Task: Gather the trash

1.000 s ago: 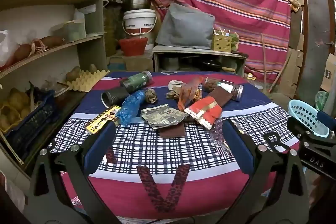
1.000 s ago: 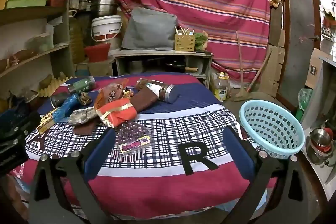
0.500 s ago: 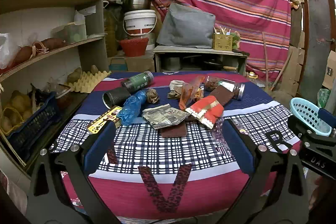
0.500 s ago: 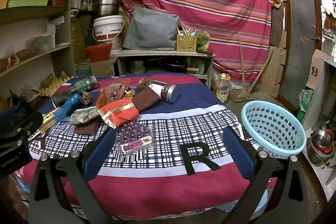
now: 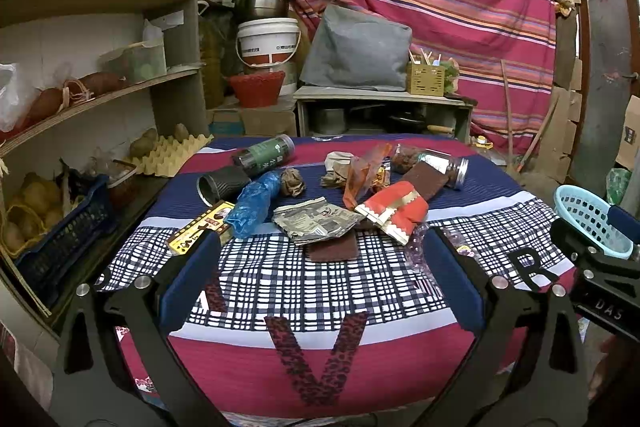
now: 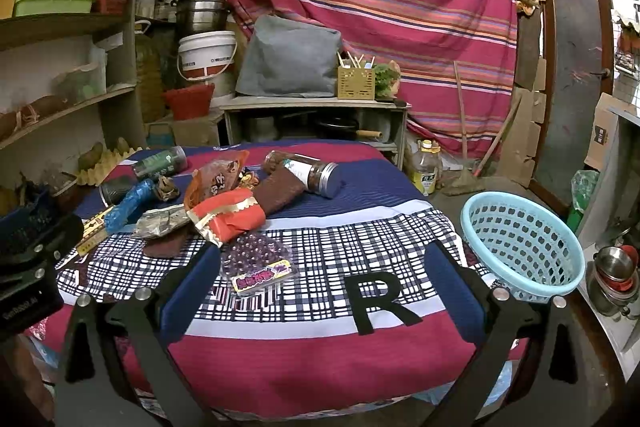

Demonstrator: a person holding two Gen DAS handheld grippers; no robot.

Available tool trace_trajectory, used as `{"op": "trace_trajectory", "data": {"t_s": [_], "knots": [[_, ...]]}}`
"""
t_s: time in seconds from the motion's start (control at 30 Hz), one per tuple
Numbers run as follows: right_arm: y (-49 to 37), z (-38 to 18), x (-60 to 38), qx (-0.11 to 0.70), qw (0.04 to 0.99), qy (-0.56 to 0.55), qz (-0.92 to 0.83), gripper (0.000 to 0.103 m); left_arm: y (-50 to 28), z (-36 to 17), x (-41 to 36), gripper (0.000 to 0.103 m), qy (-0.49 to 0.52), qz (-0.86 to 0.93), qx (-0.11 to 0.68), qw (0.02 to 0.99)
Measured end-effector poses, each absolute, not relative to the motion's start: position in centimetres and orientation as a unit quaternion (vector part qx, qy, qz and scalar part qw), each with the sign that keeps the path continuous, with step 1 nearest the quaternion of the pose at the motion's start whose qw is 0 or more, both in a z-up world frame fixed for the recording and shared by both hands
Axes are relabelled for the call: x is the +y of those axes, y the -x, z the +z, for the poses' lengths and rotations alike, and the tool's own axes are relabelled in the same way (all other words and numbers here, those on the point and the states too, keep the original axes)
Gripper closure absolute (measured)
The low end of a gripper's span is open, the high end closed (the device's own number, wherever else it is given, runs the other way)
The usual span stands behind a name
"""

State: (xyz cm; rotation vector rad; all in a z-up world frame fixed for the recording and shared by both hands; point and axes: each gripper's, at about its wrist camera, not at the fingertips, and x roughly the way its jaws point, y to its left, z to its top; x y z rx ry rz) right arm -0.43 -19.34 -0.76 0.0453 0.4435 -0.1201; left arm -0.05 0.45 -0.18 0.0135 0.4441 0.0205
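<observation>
Both tongs, left (image 5: 320, 259) and right (image 6: 320, 263), hang spread apart and empty over the near edge of the desk (image 6: 320, 347). The trash (image 5: 320, 195) lies ahead of them: crumpled wrappers, jars, a blue bag, overlapping loosely. The basket (image 6: 520, 247) sits right of the right tongs, seemingly just off the desk. Thin wrappers could slip or drag neighbours along.

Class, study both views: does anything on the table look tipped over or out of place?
Yes. The green-labelled jar and the silver-lidded jar lie on their sides among loose wrappers, and the black cup is tipped over. The blue basket holds nothing visible.
</observation>
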Motion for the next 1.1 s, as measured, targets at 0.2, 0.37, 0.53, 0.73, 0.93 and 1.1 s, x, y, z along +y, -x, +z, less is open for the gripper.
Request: {"op": "trace_trajectory", "data": {"t_s": [0.2, 0.37, 0.53, 0.73, 0.93, 1.1], "knots": [[0.5, -0.8, -19.5, 0.221, 0.973, -0.024, -0.058, 0.004, 0.0, -0.2, 0.5, 0.005, -0.006, 0.011, 0.221, 0.975], [0.4, -0.4, -18.6, 0.22, 0.974, -0.022, -0.057, 0.004, 0.0, -0.2, 0.4, 0.005, -0.008, 0.01, 0.22, 0.975], [0.3, -0.5, -18.6, 0.219, 0.974, -0.023, -0.057, 0.004, 0.0, -0.2, 0.4, 0.005, -0.009, 0.01, 0.22, 0.975], [0.3, -0.5, -18.6, 0.218, 0.974, -0.023, -0.057, 0.004, 0.0, -0.2, 0.3, 0.005, -0.008, 0.011, 0.221, 0.975], [0.3, -0.5, -18.7, 0.218, 0.974, -0.024, -0.057, 0.004, 0.0, -0.1, 0.3, 0.005, -0.009, 0.011, 0.221, 0.975], [0.3, -0.5, -18.7, 0.218, 0.974, -0.024, -0.056, 0.004, 0.1, -0.1, 0.2, 0.005, -0.009, 0.011, 0.221, 0.975]]}}
